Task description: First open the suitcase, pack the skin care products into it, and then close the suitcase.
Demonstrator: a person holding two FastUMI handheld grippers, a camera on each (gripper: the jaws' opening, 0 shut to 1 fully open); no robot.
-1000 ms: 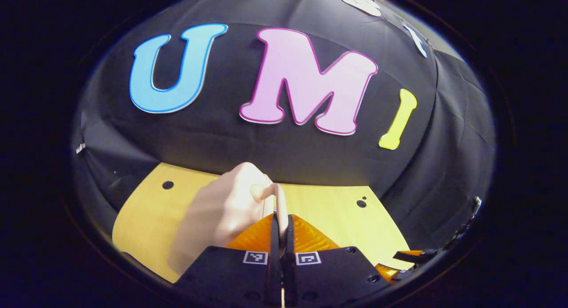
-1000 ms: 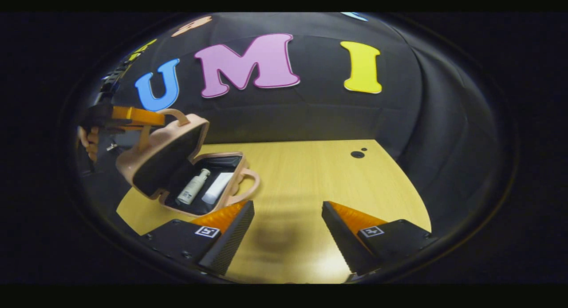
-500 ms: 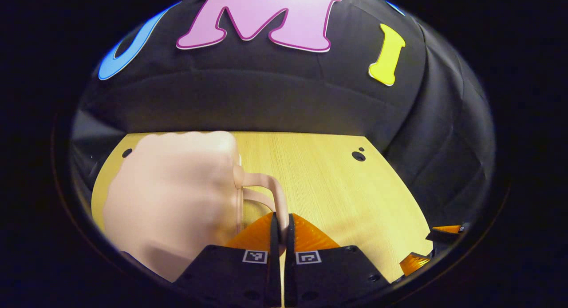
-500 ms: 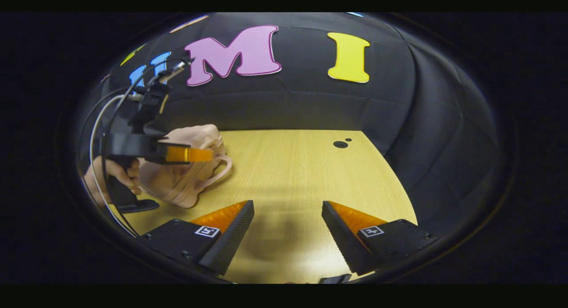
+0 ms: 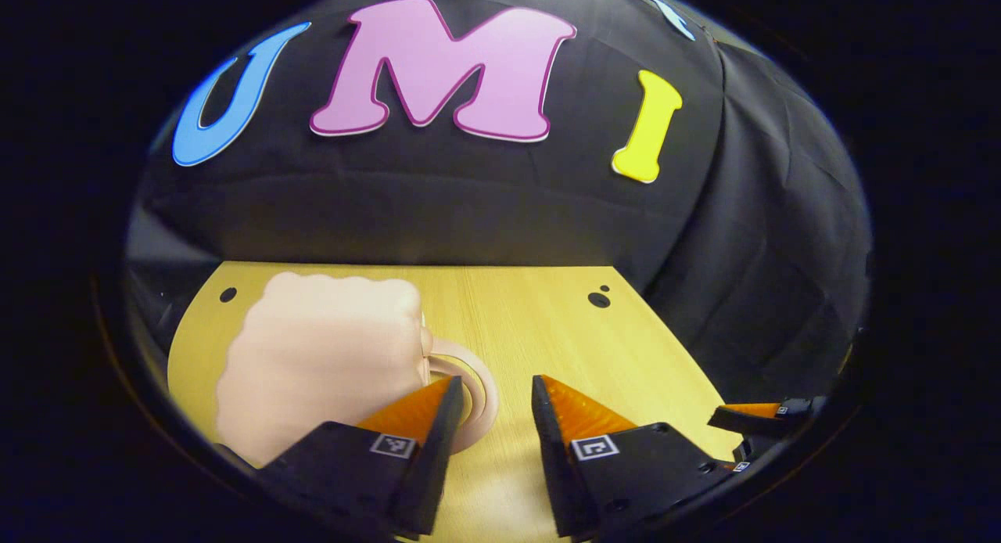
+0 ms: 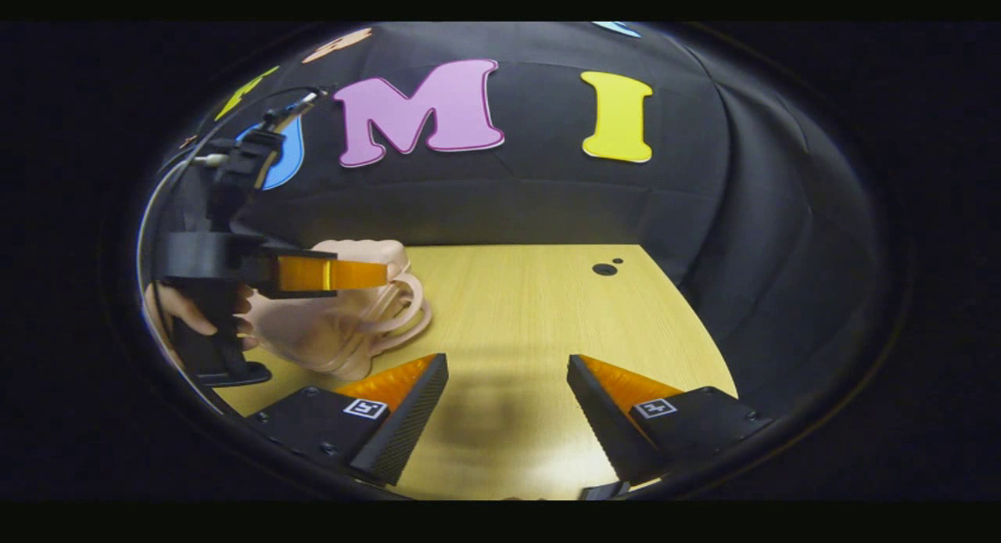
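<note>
With the suitcase (image 5: 321,363) lying closed at ten o'clock, the left gripper (image 5: 489,426) and right gripper (image 6: 508,406) both gaped empty; withdrawing straight should avoid snagging its handles (image 5: 477,390).

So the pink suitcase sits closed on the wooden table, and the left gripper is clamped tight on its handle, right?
Not quite. The suitcase is closed on the table, but the left gripper is open; the left gripper view shows its fingers spread, the handle free.

No legible text or labels.
</note>
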